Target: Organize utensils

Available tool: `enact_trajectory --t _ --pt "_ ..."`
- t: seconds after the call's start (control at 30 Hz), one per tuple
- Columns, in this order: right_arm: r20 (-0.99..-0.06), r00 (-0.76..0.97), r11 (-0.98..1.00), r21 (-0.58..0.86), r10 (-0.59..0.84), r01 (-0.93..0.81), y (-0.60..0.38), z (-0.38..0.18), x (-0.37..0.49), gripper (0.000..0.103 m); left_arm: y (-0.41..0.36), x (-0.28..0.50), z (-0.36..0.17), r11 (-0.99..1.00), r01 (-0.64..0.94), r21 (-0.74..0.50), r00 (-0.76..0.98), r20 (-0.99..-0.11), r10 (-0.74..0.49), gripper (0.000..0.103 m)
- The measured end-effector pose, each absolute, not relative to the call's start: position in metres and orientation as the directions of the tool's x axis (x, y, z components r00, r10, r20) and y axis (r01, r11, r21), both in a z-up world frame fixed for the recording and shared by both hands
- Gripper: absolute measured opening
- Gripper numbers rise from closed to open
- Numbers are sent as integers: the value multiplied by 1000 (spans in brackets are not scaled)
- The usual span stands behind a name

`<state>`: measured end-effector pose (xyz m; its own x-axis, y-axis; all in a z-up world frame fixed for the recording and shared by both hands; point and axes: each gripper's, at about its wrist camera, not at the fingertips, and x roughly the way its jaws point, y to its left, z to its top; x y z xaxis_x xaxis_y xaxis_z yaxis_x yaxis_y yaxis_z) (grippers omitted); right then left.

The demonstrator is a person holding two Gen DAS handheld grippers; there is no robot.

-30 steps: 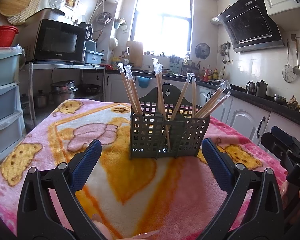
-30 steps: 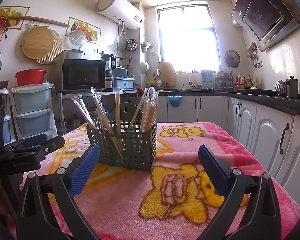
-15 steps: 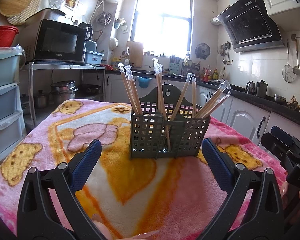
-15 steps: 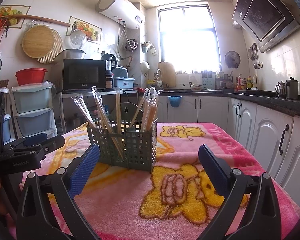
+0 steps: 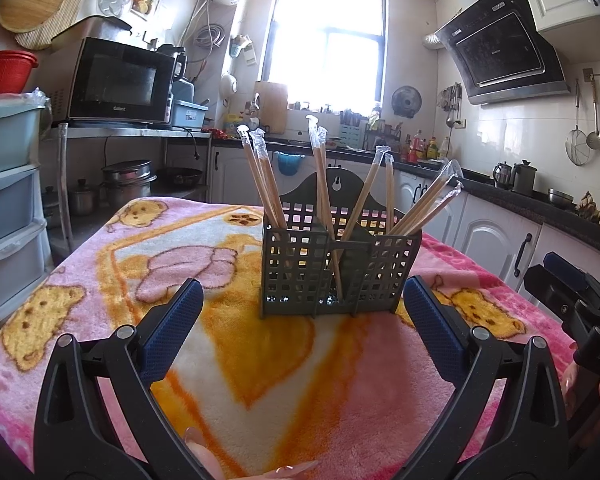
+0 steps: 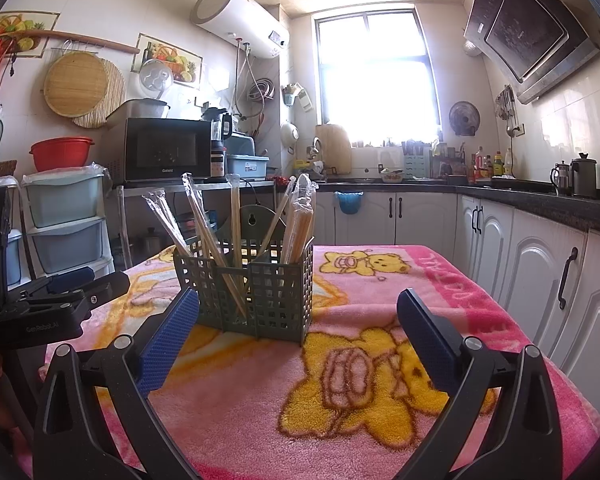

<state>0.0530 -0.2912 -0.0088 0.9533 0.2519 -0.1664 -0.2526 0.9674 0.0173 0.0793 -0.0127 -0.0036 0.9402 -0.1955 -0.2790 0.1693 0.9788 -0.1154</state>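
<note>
Wrapped chopsticks (image 5: 428, 210) stand fanned, long axes near upright, in the grey caddy (image 5: 332, 270) at mid-frame on your blanket-covered surface (image 5: 260, 360), dead ahead of your left tool (image 5: 303, 330), left of centre for your right tool (image 6: 298, 340), both spread wide and empty.

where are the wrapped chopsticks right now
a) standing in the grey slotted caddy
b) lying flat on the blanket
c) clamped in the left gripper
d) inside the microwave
a: the wrapped chopsticks stand leaning in the grey slotted caddy on the blanket, while the left gripper and right gripper are both open and empty.
</note>
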Motion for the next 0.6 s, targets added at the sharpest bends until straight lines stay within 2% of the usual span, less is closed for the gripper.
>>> enact_trajectory --t 0.23,0.6 --pt "-167 954 968 18 249 -249 -291 -9 53 97 -15 79 -5 980 170 -101 940 -282 -192 93" --pt "-170 955 969 21 244 -244 -293 -10 52 97 -7 90 -12 983 123 -139 927 -338 -164 93"
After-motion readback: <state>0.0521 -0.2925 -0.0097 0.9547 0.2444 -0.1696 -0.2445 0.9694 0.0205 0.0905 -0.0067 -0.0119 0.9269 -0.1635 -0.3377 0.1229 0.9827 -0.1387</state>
